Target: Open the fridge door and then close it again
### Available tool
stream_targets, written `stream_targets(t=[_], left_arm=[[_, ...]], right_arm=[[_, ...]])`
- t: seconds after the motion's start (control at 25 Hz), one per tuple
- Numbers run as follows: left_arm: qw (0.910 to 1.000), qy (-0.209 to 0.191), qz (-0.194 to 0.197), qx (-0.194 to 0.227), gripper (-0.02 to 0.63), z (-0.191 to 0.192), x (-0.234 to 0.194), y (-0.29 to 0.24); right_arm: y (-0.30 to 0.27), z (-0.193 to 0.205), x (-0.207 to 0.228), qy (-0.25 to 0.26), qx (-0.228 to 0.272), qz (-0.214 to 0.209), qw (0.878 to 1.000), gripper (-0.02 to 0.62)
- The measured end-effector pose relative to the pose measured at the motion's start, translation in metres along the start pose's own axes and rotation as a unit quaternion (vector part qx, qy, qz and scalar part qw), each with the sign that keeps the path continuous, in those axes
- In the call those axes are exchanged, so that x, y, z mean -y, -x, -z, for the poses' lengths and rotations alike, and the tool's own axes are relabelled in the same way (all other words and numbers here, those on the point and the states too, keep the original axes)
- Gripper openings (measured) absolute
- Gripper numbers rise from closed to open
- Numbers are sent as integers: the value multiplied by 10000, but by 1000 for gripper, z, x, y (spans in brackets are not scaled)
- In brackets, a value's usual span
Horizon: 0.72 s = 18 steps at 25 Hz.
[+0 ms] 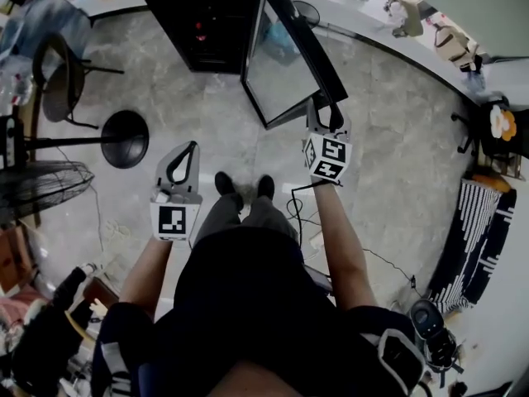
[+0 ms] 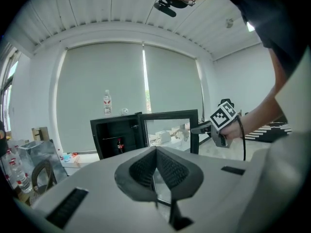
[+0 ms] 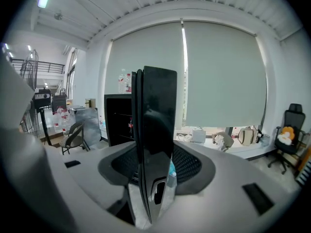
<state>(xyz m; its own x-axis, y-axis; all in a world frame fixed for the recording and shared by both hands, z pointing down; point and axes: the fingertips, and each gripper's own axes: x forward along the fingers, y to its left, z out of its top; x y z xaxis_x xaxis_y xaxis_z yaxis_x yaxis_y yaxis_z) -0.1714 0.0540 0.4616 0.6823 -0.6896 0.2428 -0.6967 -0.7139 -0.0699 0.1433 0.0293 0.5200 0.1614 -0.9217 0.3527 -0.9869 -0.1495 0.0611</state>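
Pale roller blinds (image 3: 223, 72) hang above a long white counter (image 1: 413, 46); a black-framed chair (image 1: 59, 89) stands on the mottled grey floor (image 1: 397, 164).

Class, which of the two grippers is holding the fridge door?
The right gripper: its jaws clamp the fridge door edge; the left gripper is shut, empty.

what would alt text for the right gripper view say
The right gripper clamps the edge of the dark glass fridge door, seen edge-on and filling the centre. Behind it stands the open black fridge, with a blind-covered window and a cluttered counter beyond.
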Motion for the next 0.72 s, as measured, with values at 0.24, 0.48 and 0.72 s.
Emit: stream_targets(t=[0.24, 0.48, 0.72], left_arm=[[9991, -84, 402, 131, 23, -11, 10, -10], [9970, -35, 689, 340, 23, -18, 10, -25], [9958, -51, 846, 347, 25, -20, 19, -40]], right_arm=[[-6, -1, 32, 6, -21, 267, 9996, 218], [-20, -4, 57, -71, 0, 366, 9993, 212], [-33, -7, 81, -51, -31, 246, 9997, 213]])
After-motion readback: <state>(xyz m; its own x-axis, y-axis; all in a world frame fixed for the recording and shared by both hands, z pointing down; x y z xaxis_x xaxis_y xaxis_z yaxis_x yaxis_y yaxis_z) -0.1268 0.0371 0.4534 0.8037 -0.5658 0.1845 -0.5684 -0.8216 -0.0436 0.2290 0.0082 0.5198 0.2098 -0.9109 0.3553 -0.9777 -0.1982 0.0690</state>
